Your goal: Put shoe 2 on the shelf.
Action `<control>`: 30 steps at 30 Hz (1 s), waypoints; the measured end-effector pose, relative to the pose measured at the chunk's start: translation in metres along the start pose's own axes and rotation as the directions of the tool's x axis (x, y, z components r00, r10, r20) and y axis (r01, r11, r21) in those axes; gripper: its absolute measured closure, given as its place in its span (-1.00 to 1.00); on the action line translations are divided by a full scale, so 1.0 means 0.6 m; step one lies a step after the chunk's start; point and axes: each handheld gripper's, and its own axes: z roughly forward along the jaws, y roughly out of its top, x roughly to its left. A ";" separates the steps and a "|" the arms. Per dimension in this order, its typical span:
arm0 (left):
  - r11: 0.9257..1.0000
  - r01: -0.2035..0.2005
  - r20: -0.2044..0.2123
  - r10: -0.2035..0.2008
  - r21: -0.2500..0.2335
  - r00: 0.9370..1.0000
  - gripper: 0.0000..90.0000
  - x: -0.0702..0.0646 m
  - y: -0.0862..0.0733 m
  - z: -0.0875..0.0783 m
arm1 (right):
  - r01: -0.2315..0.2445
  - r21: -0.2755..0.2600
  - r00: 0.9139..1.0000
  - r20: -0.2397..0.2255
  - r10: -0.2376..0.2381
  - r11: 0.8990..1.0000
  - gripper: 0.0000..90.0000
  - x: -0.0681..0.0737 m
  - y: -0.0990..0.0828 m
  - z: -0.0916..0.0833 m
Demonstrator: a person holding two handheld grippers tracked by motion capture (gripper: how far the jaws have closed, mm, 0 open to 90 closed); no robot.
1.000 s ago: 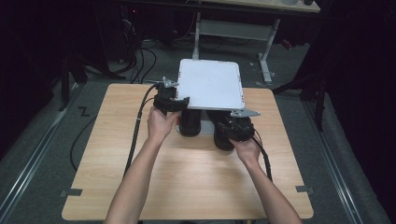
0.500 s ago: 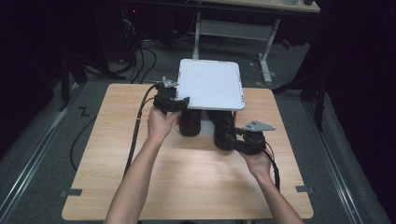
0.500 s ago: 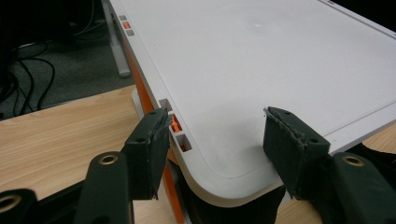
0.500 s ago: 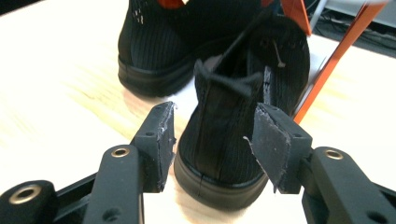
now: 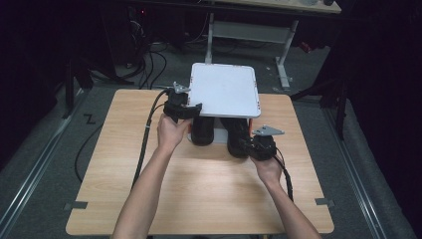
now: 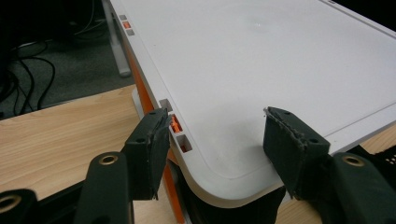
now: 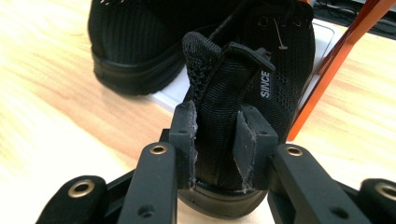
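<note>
A white rack top (image 5: 224, 89) on orange legs (image 7: 336, 60) stands on the wooden table (image 5: 209, 189), with two black knit shoes under it. My left gripper (image 5: 191, 107) grips the near-left corner of the rack top (image 6: 261, 70), one pad against its side edge by an orange clip and the other at the front edge (image 6: 215, 135). My right gripper (image 5: 245, 144) is at the heel of the right shoe (image 5: 237, 134). Its jaws have just been closing, and the pads (image 7: 217, 135) now press on that shoe's heel collar (image 7: 261, 70). The left shoe (image 5: 201, 130) stands beside it (image 7: 135, 42).
Cables trail from both grippers across the table and down onto the grey floor (image 5: 84, 149). A white desk frame (image 5: 249, 30) stands behind the table. Bare tabletop lies in front of the shoes, between the person's forearms.
The right hand drew a little toward the table's near right, and its jaws now pinch the right shoe's heel. The left hand and the rack have not moved.
</note>
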 end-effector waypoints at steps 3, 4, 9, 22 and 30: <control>1.000 -0.004 0.000 0.004 -0.001 1.000 -0.08 0.000 -0.001 0.000 | -0.004 0.002 1.000 0.006 0.004 1.000 0.57 -0.001 0.008 0.011; 1.000 -0.003 0.000 0.003 -0.001 1.000 -0.08 -0.001 -0.001 0.000 | -0.005 0.002 1.000 0.008 0.005 1.000 0.57 -0.001 0.010 0.014; 1.000 -0.005 0.001 0.005 0.001 1.000 -0.08 0.000 0.000 0.000 | -0.012 0.004 1.000 0.018 0.012 1.000 0.57 -0.002 0.020 0.027; 1.000 -0.016 0.004 0.016 0.003 1.000 -0.05 -0.001 0.000 -0.002 | -0.012 -0.007 0.999 0.051 0.012 1.000 0.55 -0.004 0.035 0.057; 1.000 -0.021 0.004 0.021 0.003 1.000 -0.05 -0.001 0.000 -0.003 | -0.020 -0.012 0.998 0.055 0.020 1.000 0.48 -0.007 0.034 0.066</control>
